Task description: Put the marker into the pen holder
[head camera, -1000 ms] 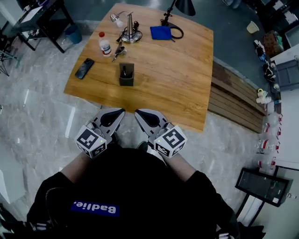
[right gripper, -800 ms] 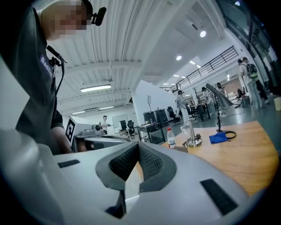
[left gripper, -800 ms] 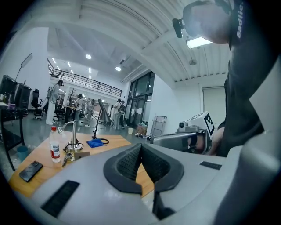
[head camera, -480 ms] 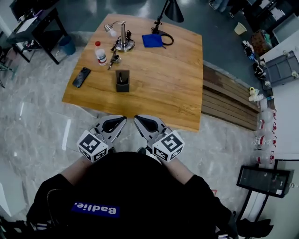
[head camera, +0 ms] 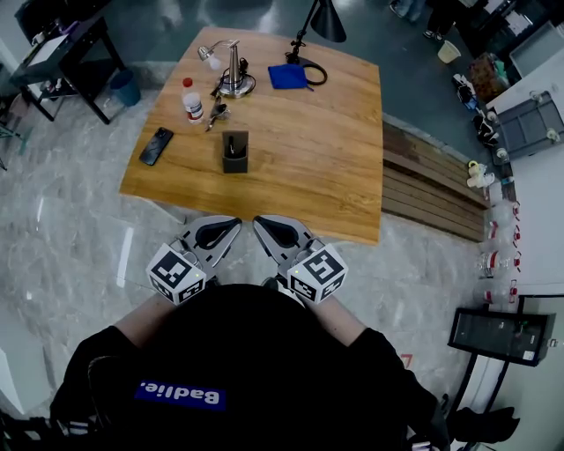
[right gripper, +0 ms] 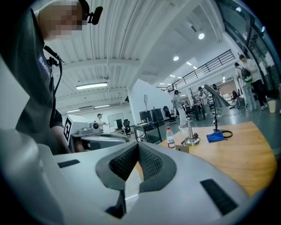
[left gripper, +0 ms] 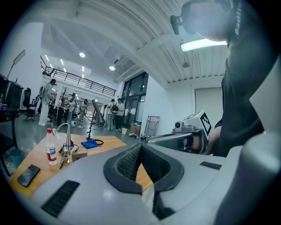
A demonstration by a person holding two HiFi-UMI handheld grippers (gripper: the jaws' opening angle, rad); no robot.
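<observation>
The person holds two grippers close to the body, short of the desk's (head camera: pixel 317 172) near edge and well on the near side of the pen holder (head camera: pixel 234 157). The left gripper (head camera: pixel 218 234) has its jaws pressed together with nothing between them, and the right gripper (head camera: pixel 278 232), just beside it, is likewise closed and empty. The one dark pen holder stands upright on the desk, and a thin pale stick that looks like the marker (head camera: pixel 232 144) stands inside it, too small to be sure. Left of the pen holder lies one black phone (head camera: pixel 156 145). Just beyond the holder sits one bunch of keys (head camera: pixel 216 113), with one red-capped bottle (head camera: pixel 191 100) to its left. Farther behind the holder stands one metal stand (head camera: pixel 234 77). Behind and to the holder's right lie one blue cloth (head camera: pixel 287 77) and one black lamp (head camera: pixel 327 19).
</observation>
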